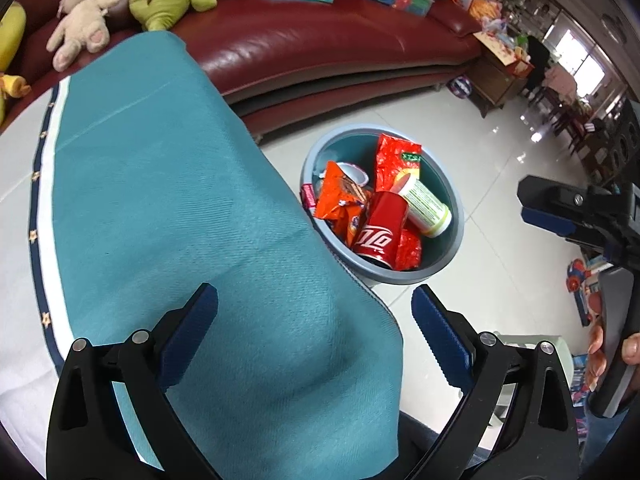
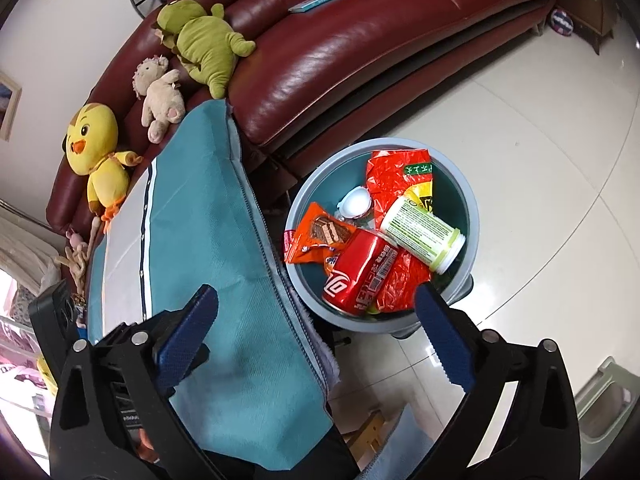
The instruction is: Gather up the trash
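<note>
A: From your left wrist view, your left tongs (image 1: 314,332) stand apart with nothing between them, above the teal cloth-covered tabletop (image 1: 160,200). The trash sits in the round grey-blue plastic bin (image 1: 456,216) on the glossy white tiled floor (image 1: 500,152): a red cola can (image 1: 380,228), orange snack wrapper (image 1: 340,200), pale green-labelled tub (image 1: 426,208).

B: What might go wrong?

A: The heap looks full; another piece could slide off onto the floor. Your right tongs (image 1: 538,208) hover near the bin.

B: And the right wrist view?

A: Your right tongs (image 2: 316,332) are apart and empty too. The bin (image 2: 474,208) stands just beside the tabletop (image 2: 192,208); nudging it could tip it. A dark red leather sofa (image 2: 340,48) carries plush toys behind.
</note>
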`<state>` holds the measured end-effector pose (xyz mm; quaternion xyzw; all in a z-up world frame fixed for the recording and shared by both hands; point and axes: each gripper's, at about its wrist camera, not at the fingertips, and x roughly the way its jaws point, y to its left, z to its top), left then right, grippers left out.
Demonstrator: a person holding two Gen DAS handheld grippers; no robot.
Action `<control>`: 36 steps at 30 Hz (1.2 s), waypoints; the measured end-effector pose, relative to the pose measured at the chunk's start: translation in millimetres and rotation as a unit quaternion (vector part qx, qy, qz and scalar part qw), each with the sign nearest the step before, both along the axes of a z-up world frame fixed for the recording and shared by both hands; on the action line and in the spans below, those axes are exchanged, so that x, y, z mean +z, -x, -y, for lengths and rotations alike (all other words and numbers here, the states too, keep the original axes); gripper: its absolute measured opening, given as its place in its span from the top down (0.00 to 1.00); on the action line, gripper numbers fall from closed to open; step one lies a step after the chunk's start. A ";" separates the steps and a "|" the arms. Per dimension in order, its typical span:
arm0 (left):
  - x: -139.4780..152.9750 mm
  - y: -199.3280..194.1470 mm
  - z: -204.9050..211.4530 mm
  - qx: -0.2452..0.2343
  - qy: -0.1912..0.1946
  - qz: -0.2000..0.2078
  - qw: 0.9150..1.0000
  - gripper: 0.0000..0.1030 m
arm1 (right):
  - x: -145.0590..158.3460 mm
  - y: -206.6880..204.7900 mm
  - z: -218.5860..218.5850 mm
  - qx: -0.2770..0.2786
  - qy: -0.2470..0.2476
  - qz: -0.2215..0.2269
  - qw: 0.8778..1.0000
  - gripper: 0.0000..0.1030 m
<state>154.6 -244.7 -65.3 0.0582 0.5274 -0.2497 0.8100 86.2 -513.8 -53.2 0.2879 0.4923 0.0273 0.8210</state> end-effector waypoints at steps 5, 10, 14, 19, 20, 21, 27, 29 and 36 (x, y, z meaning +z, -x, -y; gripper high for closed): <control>4.9 8.7 -8.7 0.010 -0.003 0.017 1.000 0.05 | 3.1 12.2 -6.1 0.007 0.020 -0.002 1.000 0.07; 8.3 18.6 -17.0 0.026 -0.005 0.024 0.999 0.05 | 3.6 24.8 -13.3 0.011 0.049 -0.012 0.999 0.07; 13.2 26.4 -23.3 0.036 -0.003 0.029 0.999 0.05 | 4.5 37.8 -18.5 0.014 0.072 -0.018 0.997 0.07; 14.6 35.3 -27.1 0.046 -0.011 0.031 0.998 0.05 | 4.4 52.6 -27.1 0.020 0.109 -0.023 0.994 0.07; 14.2 36.7 -27.7 0.048 -0.014 0.030 0.998 0.05 | 4.0 54.3 -27.6 0.021 0.112 -0.023 0.993 0.07; 13.5 37.7 -28.1 0.050 -0.016 0.028 0.998 0.05 | 3.1 57.8 -29.0 0.022 0.119 -0.024 0.992 0.07; 8.9 45.7 -31.3 0.056 -0.026 0.024 0.998 0.05 | 1.6 68.3 -28.8 0.019 0.158 -0.023 0.987 0.07; 7.6 49.0 -31.9 0.058 -0.029 0.024 0.998 0.04 | 1.2 70.9 -28.9 0.018 0.177 -0.022 0.984 0.07; 1.5 53.1 -33.1 0.063 -0.037 0.020 0.997 0.04 | -11.0 78.0 -30.9 0.017 0.194 -0.030 0.980 0.07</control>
